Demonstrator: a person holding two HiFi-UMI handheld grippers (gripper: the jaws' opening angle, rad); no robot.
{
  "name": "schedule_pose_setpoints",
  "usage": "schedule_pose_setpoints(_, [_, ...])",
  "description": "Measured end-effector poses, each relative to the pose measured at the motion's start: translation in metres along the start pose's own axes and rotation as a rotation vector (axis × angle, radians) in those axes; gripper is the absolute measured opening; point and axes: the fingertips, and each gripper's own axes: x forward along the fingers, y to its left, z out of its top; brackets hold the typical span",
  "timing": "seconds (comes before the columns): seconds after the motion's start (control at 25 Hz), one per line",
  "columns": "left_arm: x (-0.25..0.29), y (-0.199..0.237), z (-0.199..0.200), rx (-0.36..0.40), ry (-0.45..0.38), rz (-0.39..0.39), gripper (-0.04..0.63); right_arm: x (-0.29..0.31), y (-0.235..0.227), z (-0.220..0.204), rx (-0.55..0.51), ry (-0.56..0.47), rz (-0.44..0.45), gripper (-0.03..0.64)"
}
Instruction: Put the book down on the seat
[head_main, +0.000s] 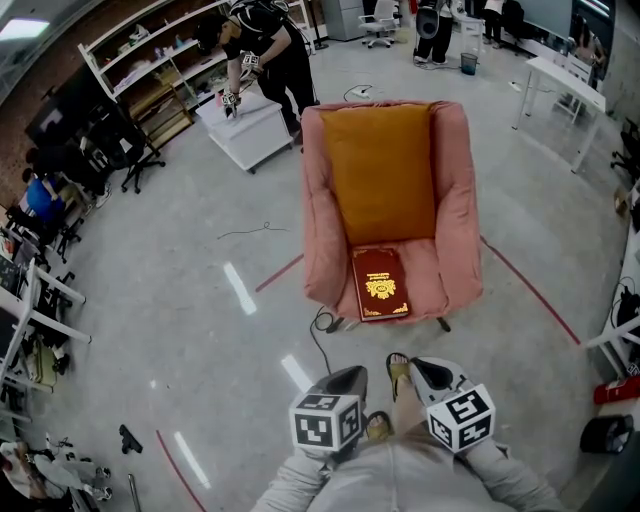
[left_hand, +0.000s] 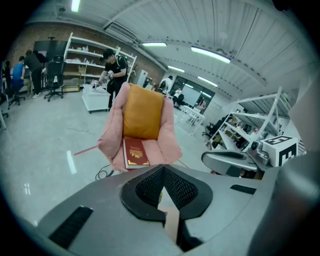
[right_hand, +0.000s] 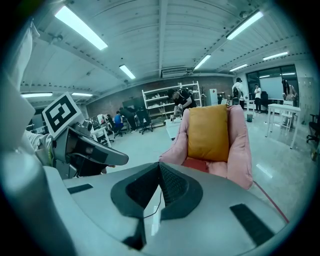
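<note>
Lying flat on the pink armchair (head_main: 455, 200) seat, the red book (head_main: 380, 283) sits just in front of the orange cushion (head_main: 380, 170). Left gripper (head_main: 352, 375) and right gripper (head_main: 417, 367) both hover well short of it, jaws pressed together, nothing between them.

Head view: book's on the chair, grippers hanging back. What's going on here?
The book lies flat on the seat of the armchair, in front of the orange cushion. The person holds both grippers short of the chair, touching nothing. The left gripper and the right gripper both have their fingers closed with nothing between them. The placing looks done.
</note>
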Motion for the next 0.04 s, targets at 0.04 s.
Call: schedule_pose_setpoints(0.04, [0.0004,0.0009,0.0009,-0.002,0.000,-0.001,0.006,0.0015,0.0002,0.0007,-0.001,0.001,0.001,0.005])
